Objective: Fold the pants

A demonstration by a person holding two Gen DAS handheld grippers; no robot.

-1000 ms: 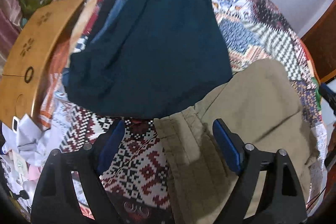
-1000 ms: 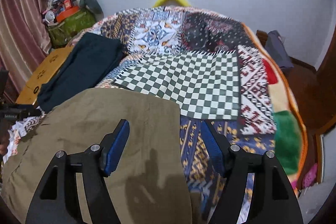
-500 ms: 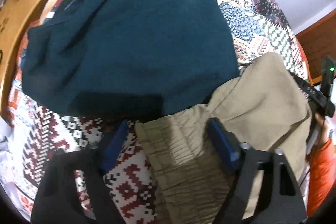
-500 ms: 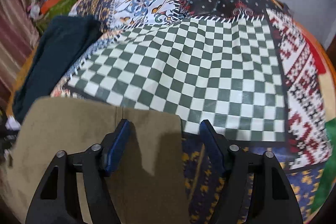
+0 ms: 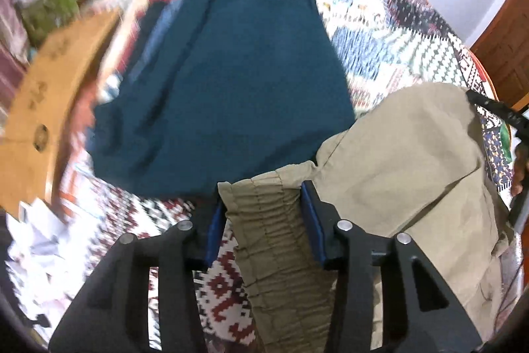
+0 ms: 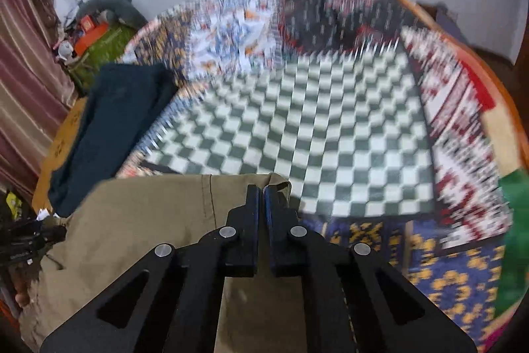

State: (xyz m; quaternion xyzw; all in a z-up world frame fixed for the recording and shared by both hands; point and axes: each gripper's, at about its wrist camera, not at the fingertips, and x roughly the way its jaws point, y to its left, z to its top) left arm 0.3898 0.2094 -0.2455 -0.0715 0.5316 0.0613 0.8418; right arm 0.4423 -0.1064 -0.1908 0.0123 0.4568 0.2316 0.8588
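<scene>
Khaki pants (image 5: 406, 167) lie on a patchwork quilt. In the left wrist view my left gripper (image 5: 263, 220) has its blue pads close on both sides of the gathered elastic waistband (image 5: 264, 214), which bunches between them. In the right wrist view the pants (image 6: 139, 227) spread to the left, and my right gripper (image 6: 263, 197) is shut on the far corner of the fabric, at the hem edge. The pinched cloth lifts slightly at the fingertips.
A folded dark teal garment (image 5: 231, 62) lies just beyond the pants; it also shows in the right wrist view (image 6: 109, 121). A wooden board (image 5: 49, 95) stands at the left. The green checkered quilt patch (image 6: 314, 128) lies ahead of the right gripper.
Both grippers were open over the pants. The right jaws have shut on the hem corner. The left jaws have narrowed onto the waistband. Both views blur from motion.
</scene>
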